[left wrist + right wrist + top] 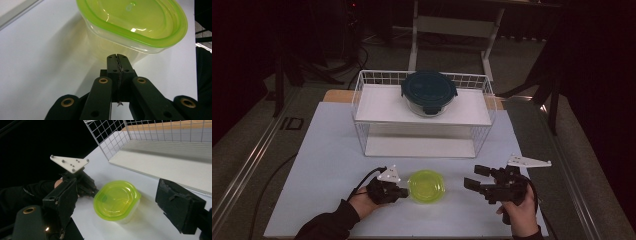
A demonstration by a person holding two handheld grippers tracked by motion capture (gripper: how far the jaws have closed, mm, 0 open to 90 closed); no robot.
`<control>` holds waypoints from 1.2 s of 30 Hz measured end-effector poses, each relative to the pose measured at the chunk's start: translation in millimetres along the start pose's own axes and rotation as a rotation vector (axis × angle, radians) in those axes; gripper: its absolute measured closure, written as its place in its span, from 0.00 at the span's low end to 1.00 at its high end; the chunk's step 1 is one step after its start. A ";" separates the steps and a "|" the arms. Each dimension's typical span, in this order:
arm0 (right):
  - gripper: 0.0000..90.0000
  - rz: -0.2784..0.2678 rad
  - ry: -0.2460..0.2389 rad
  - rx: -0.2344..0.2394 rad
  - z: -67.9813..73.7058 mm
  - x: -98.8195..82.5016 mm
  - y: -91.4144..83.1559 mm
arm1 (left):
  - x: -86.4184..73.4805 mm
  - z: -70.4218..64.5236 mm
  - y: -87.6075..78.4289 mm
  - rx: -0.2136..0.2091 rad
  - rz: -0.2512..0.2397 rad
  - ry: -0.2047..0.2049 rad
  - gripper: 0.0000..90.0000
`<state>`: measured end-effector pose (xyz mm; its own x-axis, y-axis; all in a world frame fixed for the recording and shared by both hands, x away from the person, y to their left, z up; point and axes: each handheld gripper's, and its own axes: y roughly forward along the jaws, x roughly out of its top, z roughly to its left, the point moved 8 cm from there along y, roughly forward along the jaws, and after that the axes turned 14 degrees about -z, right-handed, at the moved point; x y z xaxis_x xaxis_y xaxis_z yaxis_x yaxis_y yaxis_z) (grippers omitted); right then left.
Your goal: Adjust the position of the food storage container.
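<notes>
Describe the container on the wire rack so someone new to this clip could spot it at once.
Find the white wire rack at the far side of the table. On its upper shelf sits a round clear container with a dark teal clip-on lid. The other container, near the grippers, is lime green.

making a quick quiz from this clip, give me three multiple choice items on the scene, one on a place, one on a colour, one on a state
1. Where does the dark-lidded glass container stand?
A. on the wire rack's upper shelf
B. on the table in front of the rack
C. on the floor

2. What colour is the lid of the small container between the two grippers?
A. red
B. yellow-green
C. white

3. How does the right gripper stand?
A. shut on the small container
B. shut on nothing
C. open

Answers:
1. A, the high view shows it on the upper white shelf.
2. B, the lid is bright yellow-green.
3. C, its jaws stand wide apart in the right gripper view.
</notes>
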<state>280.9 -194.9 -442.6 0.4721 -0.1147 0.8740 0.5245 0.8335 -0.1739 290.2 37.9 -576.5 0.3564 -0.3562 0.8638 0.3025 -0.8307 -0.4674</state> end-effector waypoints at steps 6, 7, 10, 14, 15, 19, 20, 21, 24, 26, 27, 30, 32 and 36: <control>0.19 0.008 -0.002 0.001 0.7 -1.7 1.6 | 3.5 2.9 7.9 0.001 -0.001 -0.018 0.99; 0.19 0.009 -0.001 0.002 0.9 -1.7 1.9 | 3.7 3.8 8.9 0.004 0.000 -0.021 0.99; 0.19 0.009 -0.002 0.002 1.2 -2.1 2.3 | 4.4 6.6 10.2 0.012 -0.005 -0.039 0.99; 0.22 0.014 -0.001 -0.003 -0.2 -3.3 2.2 | 3.6 9.3 6.8 0.023 -0.007 -0.048 0.99; 0.22 0.014 -0.001 -0.005 -0.8 -3.6 2.3 | 3.4 9.7 5.1 0.025 -0.007 -0.048 0.99; 0.22 0.018 -0.004 -0.007 -1.1 -4.9 2.9 | 3.8 12.0 -5.8 0.035 -0.015 -0.056 0.99; 0.22 0.020 -0.004 -0.009 -1.1 -5.5 3.1 | 4.7 12.8 -9.0 0.039 -0.026 -0.064 0.99; 0.22 0.022 -0.006 -0.010 -1.3 -6.4 3.6 | 5.5 13.3 -12.7 0.039 -0.031 -0.071 0.98; 0.22 0.026 -0.018 -0.015 -2.0 -8.5 4.8 | 8.6 15.4 -22.1 0.053 -0.046 -0.070 0.97; 0.22 0.026 -0.026 -0.002 -2.5 -13.1 7.4 | 12.6 17.4 -29.4 0.068 -0.068 -0.074 0.88; 0.22 0.027 -0.021 -0.003 -3.2 -15.5 8.9 | 14.5 17.6 -32.0 0.062 -0.079 -0.087 0.83; 0.22 0.038 -0.020 -0.003 -4.5 -23.4 14.4 | 20.4 18.9 -40.0 0.055 -0.108 -0.113 0.69; 0.22 0.039 -0.035 -0.011 -5.1 -28.0 17.7 | 24.8 18.5 -44.5 0.044 -0.125 -0.137 0.59; 0.22 0.043 -0.060 -0.024 -5.2 -33.2 21.9 | 34.7 15.7 -51.0 0.024 -0.163 -0.185 0.38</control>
<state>280.4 -175.6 -477.8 0.4516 -0.0455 0.8911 0.5216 0.8238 -0.2222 301.0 74.6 -525.6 0.4565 -0.1318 0.8799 0.3894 -0.8596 -0.3308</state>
